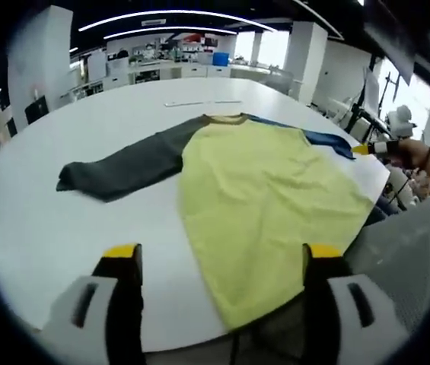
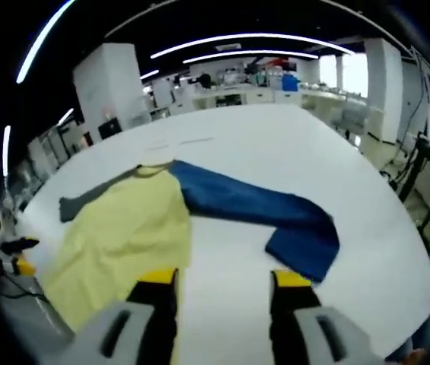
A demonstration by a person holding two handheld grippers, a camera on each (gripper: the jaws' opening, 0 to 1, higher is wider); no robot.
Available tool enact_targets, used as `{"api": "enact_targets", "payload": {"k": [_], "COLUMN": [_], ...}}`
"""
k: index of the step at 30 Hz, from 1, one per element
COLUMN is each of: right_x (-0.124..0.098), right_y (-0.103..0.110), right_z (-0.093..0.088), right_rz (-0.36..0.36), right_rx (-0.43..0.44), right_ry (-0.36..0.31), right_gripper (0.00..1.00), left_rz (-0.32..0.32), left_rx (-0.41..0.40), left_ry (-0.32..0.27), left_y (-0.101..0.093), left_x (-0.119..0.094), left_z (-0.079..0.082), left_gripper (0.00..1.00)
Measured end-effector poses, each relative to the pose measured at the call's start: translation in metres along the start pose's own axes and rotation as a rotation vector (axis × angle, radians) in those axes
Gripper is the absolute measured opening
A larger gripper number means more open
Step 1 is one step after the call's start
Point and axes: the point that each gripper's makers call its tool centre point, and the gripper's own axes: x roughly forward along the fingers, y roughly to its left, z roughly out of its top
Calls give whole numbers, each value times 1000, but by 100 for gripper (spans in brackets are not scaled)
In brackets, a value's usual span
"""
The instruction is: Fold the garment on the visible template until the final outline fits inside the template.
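yellow-bodied garment lies flat on the white table, grey sleeve spread one side, blue sleeve the other w/ its cuff doubled over. hem end hangs past the table edge. left gripper and right gripper both hover w/ jaws apart, holding nothing. risk imo: hem slides off further if a sleeve fold tugs the body; template outline not clear to me.

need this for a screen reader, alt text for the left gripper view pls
A yellow shirt with a grey sleeve and a blue sleeve lies flat on a white table. The left gripper is open near its hem; the right gripper is by the blue sleeve.
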Motion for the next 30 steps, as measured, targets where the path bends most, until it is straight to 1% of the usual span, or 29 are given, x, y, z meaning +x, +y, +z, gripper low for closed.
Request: {"api": "enact_targets", "payload": {"k": [2, 3, 4, 5, 6, 8, 9, 11, 14, 15, 16, 17, 18, 20, 22, 25, 27, 28, 29, 30], "right_x": [5, 7, 7, 8, 10, 12, 11, 17, 20, 22, 23, 25, 25, 25, 29, 33, 35, 36, 38, 35], "right_y": [-9, -16, -17, -24, -29, -39, -43, -57, -67, -70, -72, -73, -74, -75, -77, -75, -78, -84, -86, -84], "right_z": [5, 7, 6, 6, 6, 4, 2, 2, 0, 0, -1, -2, -4, -6, -6, -14, -21, -16, -16, -17], "right_rz": [-19, -47, -55, -88, -109, -150, -181, -216, -263, -278, -288, -295, -317, -352, -367, -398, -417, -439, -440, -438], "right_rx": [35, 42, 37, 25, 33, 73, 78, 84, 130, 152, 165, 173, 179, 189, 205, 218, 232, 219, 241, 236], "right_ry": [-12, -12, -8, 1, 5, 8, 21, 20, 24, 24, 26, 31, 44, 48, 49, 91, 110, 80, 74, 77], "right_gripper": [44, 43, 42, 41, 40, 38, 36, 33, 29, 28, 28, 28, 28, 27, 27, 27, 26, 25, 25, 25], "left_rz": [0, 3, 4, 7, 8, 11, 14, 15, 18, 19, 19, 20, 20, 19, 23, 33, 37, 38, 41, 42], "left_rx": [-1, -1, 1, 3, 5, 11, 10, 10, 17, 22, 27, 27, 27, 25, 21, 26, 24, 21, 15, 13], "left_ry": [0, 1, 2, 2, 2, 1, 5, 9, 16, 20, 22, 24, 27, 24, 25, 32, 34, 32, 28, 26], "left_y": [2, 3, 3, 3, 3, 6, 6, 7, 10, 8, 5, 7, 10, 9, 11, 13, 16, 17, 19, 20], "left_x": [0, 0, 0, -1, -1, -1, -1, -1, 1, 0, 0, 1, 2, 2, 3, 3, 3, 2, 2, 2], "left_z": [0, 0, 0, 1, 1, 0, 0, -2, -5, -3, -2, -4, -5, -4, -5, -5, -6, -7, -6, -6], "left_gripper": [85, 84, 84, 84, 84, 83, 83, 82, 81, 81, 80, 80, 79, 78, 77, 76, 75, 74, 74, 74]}}
